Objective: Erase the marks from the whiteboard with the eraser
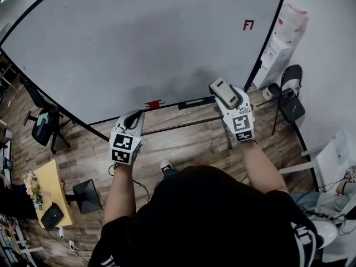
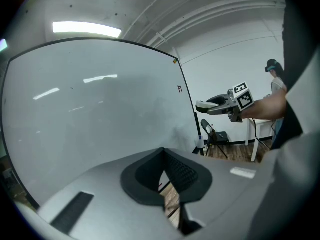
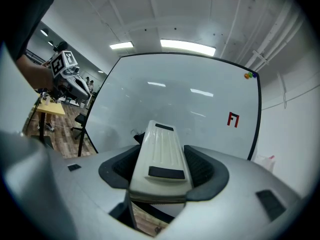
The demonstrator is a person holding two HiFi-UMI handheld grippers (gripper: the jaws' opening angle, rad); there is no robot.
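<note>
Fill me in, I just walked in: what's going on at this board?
A person faces the whiteboard with a gripper in each hand. The right gripper is shut on the eraser, pointed at the board. The left gripper is shut and empty. A small red mark sits toward the board's right side.
</note>
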